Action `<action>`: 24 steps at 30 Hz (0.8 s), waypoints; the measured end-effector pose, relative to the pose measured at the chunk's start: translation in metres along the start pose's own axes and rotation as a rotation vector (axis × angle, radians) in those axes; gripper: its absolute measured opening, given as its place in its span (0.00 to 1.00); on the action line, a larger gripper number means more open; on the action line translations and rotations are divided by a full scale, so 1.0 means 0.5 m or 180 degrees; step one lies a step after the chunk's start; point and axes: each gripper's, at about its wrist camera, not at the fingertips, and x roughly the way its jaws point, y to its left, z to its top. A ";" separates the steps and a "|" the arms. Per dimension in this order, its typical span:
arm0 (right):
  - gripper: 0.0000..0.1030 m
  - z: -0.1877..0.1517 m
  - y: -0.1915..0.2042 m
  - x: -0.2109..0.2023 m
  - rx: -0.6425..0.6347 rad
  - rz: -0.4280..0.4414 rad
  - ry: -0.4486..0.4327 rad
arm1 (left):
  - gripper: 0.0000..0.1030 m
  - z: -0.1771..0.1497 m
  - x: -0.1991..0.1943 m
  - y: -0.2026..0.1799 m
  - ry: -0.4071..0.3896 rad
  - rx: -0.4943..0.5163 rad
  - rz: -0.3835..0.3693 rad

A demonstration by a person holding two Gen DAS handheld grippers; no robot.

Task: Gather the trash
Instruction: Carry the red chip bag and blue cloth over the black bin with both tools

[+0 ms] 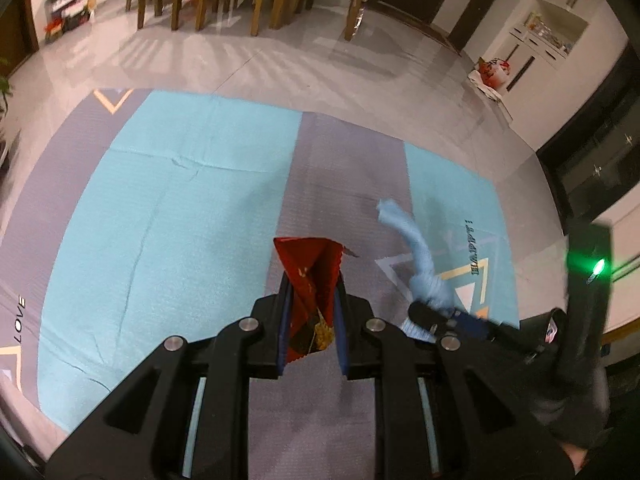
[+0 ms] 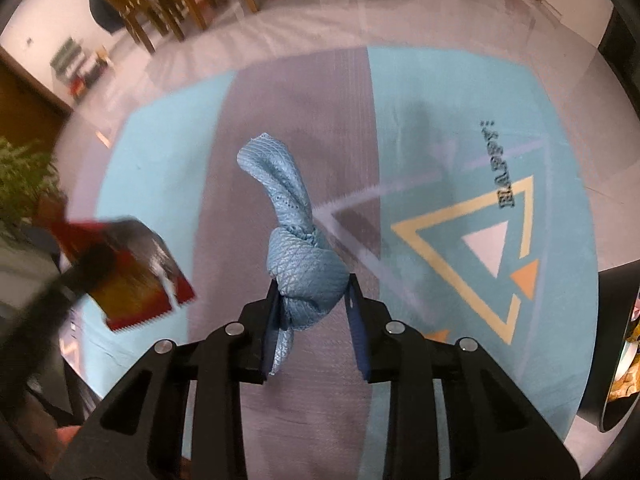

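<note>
- Left gripper (image 1: 312, 280): jaws pinched narrow on a red snack wrapper (image 1: 310, 276), lifted clear of the rug (image 1: 180, 200).
- Right gripper (image 2: 312, 292): jaws clamp a knotted blue cloth (image 2: 304, 276) at its knot, its tail sticking forward.
- Both pieces hang above the rug, probably for carrying to a bin; a dark container (image 2: 616, 352) shows at the right edge.

Matte black left claw (image 1: 313, 300) and right claw (image 2: 313, 308): slotted angular linkages, round silver screws, dark blue pads (image 2: 357, 332).

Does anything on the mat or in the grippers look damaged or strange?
Yes. The blue cloth in the right gripper is tied into a knot. The red wrapper in the left gripper is crumpled, with a jagged torn edge. The mat shows creases.
</note>
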 end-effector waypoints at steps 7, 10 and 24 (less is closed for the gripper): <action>0.31 0.007 -0.043 -0.099 0.0295 0.0162 -0.0407 | 0.19 -0.014 -0.041 -0.045 -0.0225 0.0206 -0.0007; 0.31 0.014 -0.047 -0.144 0.0384 0.0133 -0.0678 | 0.19 -0.017 -0.063 -0.073 -0.0336 0.0287 -0.0055; 0.31 -0.040 -0.220 -0.313 0.1069 -0.0340 -0.1592 | 0.20 -0.046 -0.084 -0.255 -0.0468 0.0729 -0.0258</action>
